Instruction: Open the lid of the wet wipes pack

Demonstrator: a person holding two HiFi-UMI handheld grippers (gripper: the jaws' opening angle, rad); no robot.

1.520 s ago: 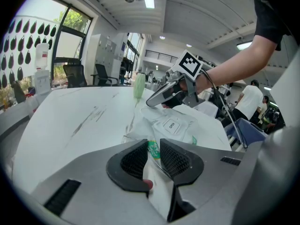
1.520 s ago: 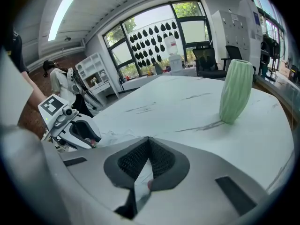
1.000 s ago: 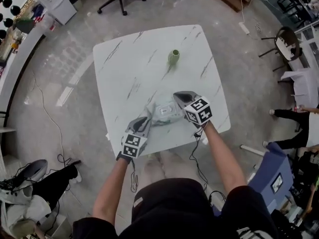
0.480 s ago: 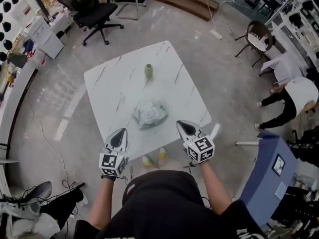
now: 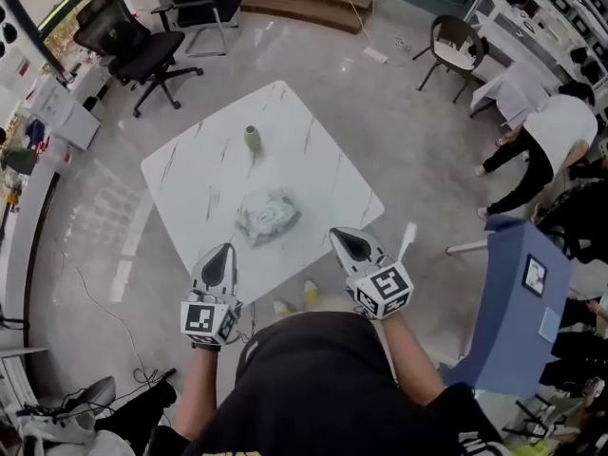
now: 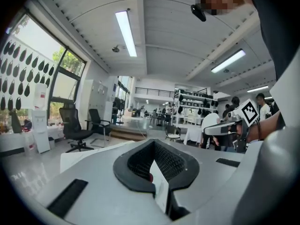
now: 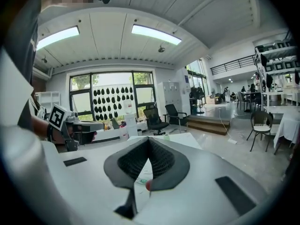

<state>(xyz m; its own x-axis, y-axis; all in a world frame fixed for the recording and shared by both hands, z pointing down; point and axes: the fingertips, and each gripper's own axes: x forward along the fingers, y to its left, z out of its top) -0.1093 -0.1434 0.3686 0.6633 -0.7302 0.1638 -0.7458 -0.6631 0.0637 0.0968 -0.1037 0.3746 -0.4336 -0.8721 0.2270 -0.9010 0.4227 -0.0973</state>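
Note:
The wet wipes pack [image 5: 268, 214], pale green and white, lies flat on the white marble table [image 5: 313, 160] with nothing touching it. Both grippers are held high in front of the person's body, well back from the pack. My left gripper [image 5: 220, 254] is shut and empty; in the left gripper view its jaws [image 6: 152, 144] meet and point level across the room. My right gripper [image 5: 346, 240] is likewise shut and empty, and its jaws [image 7: 147, 142] are pressed together. Whether the pack's lid is open cannot be made out at this distance.
A small green vase [image 5: 252, 138] stands on the table's far side. Beside my right arm stands a blue panel [image 5: 518, 302]. Office chairs [image 5: 133, 41] are at the far left. A person in white [image 5: 551, 126] bends over at the far right. Cables trail over the floor.
Both grippers have come off the wipes pack, risen and drawn back toward the person. The left jaws have closed. The pack stays on the table.

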